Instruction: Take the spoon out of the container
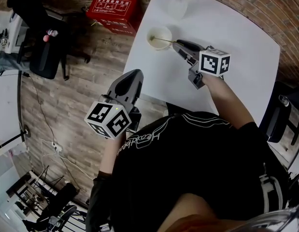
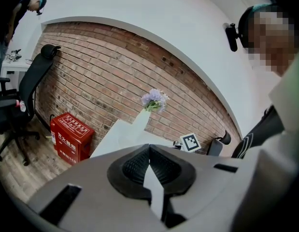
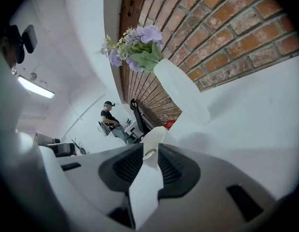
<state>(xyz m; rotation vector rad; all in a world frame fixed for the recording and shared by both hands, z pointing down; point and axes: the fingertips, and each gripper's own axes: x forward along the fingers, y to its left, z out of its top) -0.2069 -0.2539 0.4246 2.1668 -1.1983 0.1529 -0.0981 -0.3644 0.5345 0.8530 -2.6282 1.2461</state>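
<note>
Inside white container (image 1: pixel 150 33), a spoon (image 1: pixel 164 40).

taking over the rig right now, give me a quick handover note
Left gripper: jaws together, empty, held off the near-left side of the white table, away from the job.
Right gripper: jaws apart, pointed at the container, tips at the free end of the spoon's handle; no grip on it shows.
Things: the container stands upright on the table. The spoon is inside it, handle leaning out toward the right gripper.
Done: the approach only.
Left: close on the handle, lift the spoon clear of the container, probably set it on the table.
</note>
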